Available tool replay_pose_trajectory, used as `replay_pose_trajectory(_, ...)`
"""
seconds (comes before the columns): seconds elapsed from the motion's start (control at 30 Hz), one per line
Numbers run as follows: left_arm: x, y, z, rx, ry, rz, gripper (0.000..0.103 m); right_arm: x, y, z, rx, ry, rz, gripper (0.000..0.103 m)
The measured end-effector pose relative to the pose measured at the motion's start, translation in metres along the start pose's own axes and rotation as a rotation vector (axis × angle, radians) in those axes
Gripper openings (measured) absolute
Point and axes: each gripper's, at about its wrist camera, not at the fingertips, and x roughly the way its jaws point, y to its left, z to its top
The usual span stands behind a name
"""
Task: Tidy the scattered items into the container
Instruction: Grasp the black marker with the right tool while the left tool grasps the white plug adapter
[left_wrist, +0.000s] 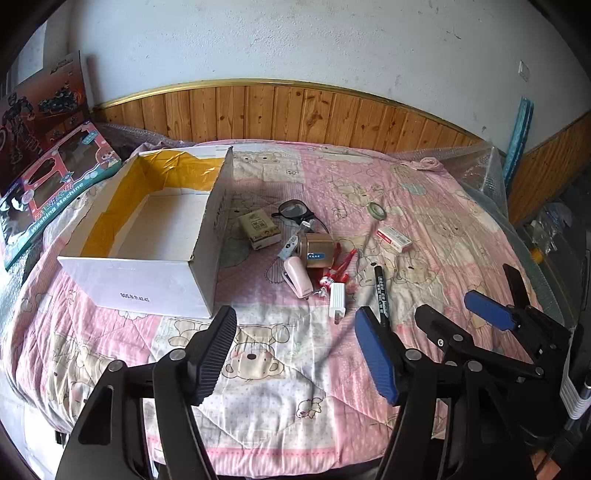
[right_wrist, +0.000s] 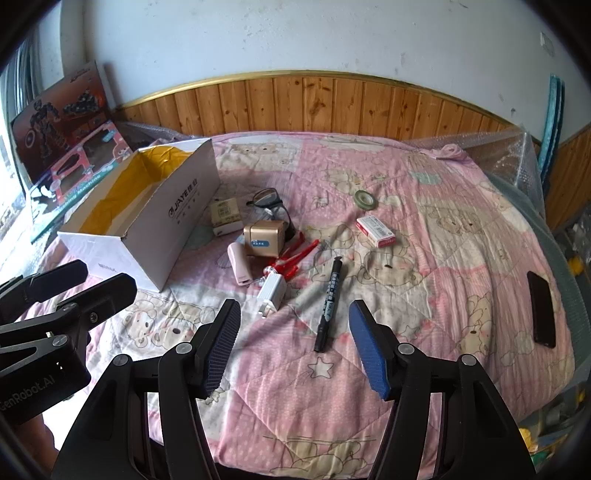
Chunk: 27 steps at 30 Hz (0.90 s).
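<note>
An open white cardboard box (left_wrist: 147, 284) (right_wrist: 177, 221) with yellow lining stands on the pink quilt, left of the scattered items. Beside it lie a beige carton (left_wrist: 258, 227), glasses (left_wrist: 293, 210), a gold device (left_wrist: 316, 249) (right_wrist: 264, 236), a pink stapler-like item (left_wrist: 297, 275), red pens (right_wrist: 295, 258), a white plug (left_wrist: 337, 297) (right_wrist: 271, 291), a black marker (left_wrist: 380, 291) (right_wrist: 328, 306), a tape roll (right_wrist: 365, 199) and a red-white packet (right_wrist: 376, 230). My left gripper (left_wrist: 295, 350) hovers open near the box's front corner. My right gripper (right_wrist: 295, 343) is open, just short of the marker.
A black phone (right_wrist: 541, 310) lies near the bed's right edge. Toy boxes (left_wrist: 48, 184) lean at the left behind the cardboard box. Bubble wrap (right_wrist: 509, 155) bunches at the far right corner. Wood panelling (left_wrist: 295, 110) backs the bed. The quilt's front edge is close under both grippers.
</note>
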Motion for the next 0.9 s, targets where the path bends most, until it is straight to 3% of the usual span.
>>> replay_pose_trajectory(0.03,0.001,-0.001,0.000,0.002,0.004,-0.007,0.054,0.000,0.001,-0.001,-0.003,0.000,-0.003,0.060)
replay_pose_trajectory(0.07,0.002,-0.002,0.000,0.003,0.009,-0.015,0.049,0.001,0.001,-0.001,-0.006,0.003,-0.004,0.048)
replay_pose_trajectory(0.13,0.004,-0.003,-0.001,0.002,0.019,-0.024,0.036,0.004,0.001,0.000,-0.005,0.014,0.006,0.036)
replay_pose_trajectory(0.37,0.015,-0.003,-0.001,0.001,0.047,-0.028,0.015,0.015,-0.002,0.002,0.002,0.033,0.031,0.012)
replay_pose_trajectory(0.63,0.038,-0.002,0.007,0.004,0.075,-0.003,0.006,0.037,-0.007,0.006,0.030,0.069,0.064,0.006)
replay_pose_trajectory(0.9,0.066,-0.003,0.015,0.013,0.108,-0.014,0.006,0.070,-0.014,0.013,0.052,0.116,0.081,0.005)
